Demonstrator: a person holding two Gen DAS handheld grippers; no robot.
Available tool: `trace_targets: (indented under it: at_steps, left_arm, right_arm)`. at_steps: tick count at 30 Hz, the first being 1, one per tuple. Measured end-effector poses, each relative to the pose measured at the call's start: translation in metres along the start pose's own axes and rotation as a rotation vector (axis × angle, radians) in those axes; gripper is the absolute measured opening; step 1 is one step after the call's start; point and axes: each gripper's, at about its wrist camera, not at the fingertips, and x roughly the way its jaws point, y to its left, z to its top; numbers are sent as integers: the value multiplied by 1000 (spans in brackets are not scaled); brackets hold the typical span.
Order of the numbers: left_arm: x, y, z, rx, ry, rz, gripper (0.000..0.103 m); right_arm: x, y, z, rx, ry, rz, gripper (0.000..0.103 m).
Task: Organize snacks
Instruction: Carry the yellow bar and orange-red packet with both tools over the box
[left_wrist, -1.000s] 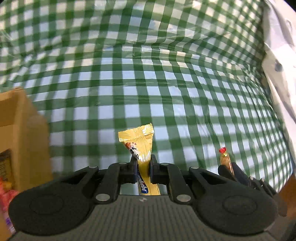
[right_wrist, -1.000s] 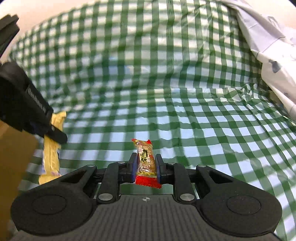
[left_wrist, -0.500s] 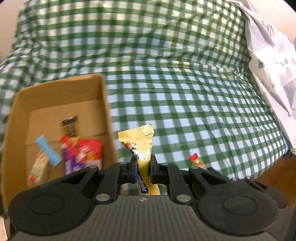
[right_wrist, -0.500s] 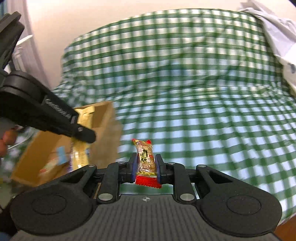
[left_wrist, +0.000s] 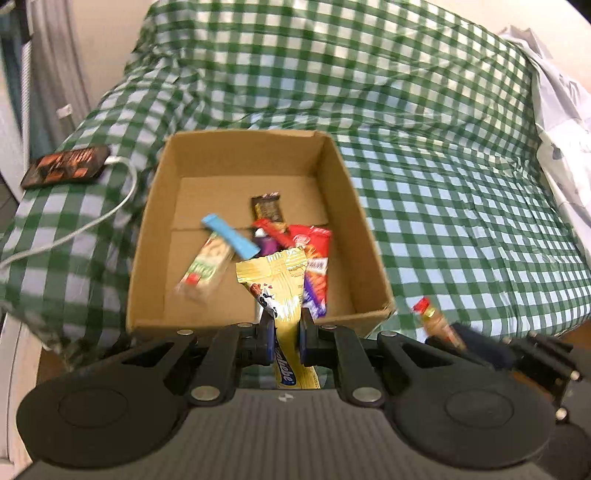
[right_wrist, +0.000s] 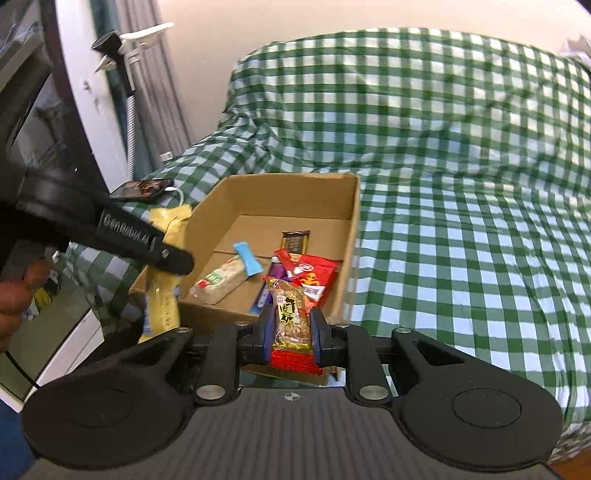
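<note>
My left gripper (left_wrist: 287, 332) is shut on a long yellow snack packet (left_wrist: 282, 291) that stands up over the near wall of an open cardboard box (left_wrist: 340, 173). My right gripper (right_wrist: 291, 332) is shut on a small red and gold candy bar (right_wrist: 291, 317), held just in front of the same box (right_wrist: 351, 229). Several snacks lie in the box: a pale nut bar (left_wrist: 205, 267), a blue stick (left_wrist: 231, 236), a dark bar (left_wrist: 267, 208) and a red packet (left_wrist: 310, 240). In the right wrist view the left gripper (right_wrist: 177, 258) and its yellow packet (right_wrist: 162, 295) hang at the box's left side.
The box rests on a bed with a green and white checked cover (left_wrist: 461, 192). A phone (left_wrist: 66, 166) on a white cable (left_wrist: 122, 195) lies left of the box. White bedding (left_wrist: 565, 122) is bunched at the right. A person's hand (right_wrist: 14, 295) shows at the left edge.
Both grippers swung left and rose, each keeping its snack. The box, only a sliver at the left edge before, now sits centred in front of both grippers.
</note>
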Motion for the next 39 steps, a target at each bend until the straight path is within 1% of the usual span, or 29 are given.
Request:
trace_targets:
  at_steps: [6,12,19,29,39]
  left_arm:
    - [-11,19,-19,-21,-9,-11,13]
    - [-17,20,-27,-23,-27,-22,13]
    - [-15,24,-28,-43,-17,-33,13]
    - [-11,26,-27,-48,-16,-32,13]
    - [-3,33,-17,-64,-17,-19,13]
  right_arm:
    - [-12,24,-3,-54,-10,-13,21]
    - [-13,37,-3,-85,-6,-23,21]
    - [-13,44,-4,-111,5,-27,21]
    - [-5,43,-3,-112,27,-28,21]
    - [4,42,-1,-107,50,-26,21]
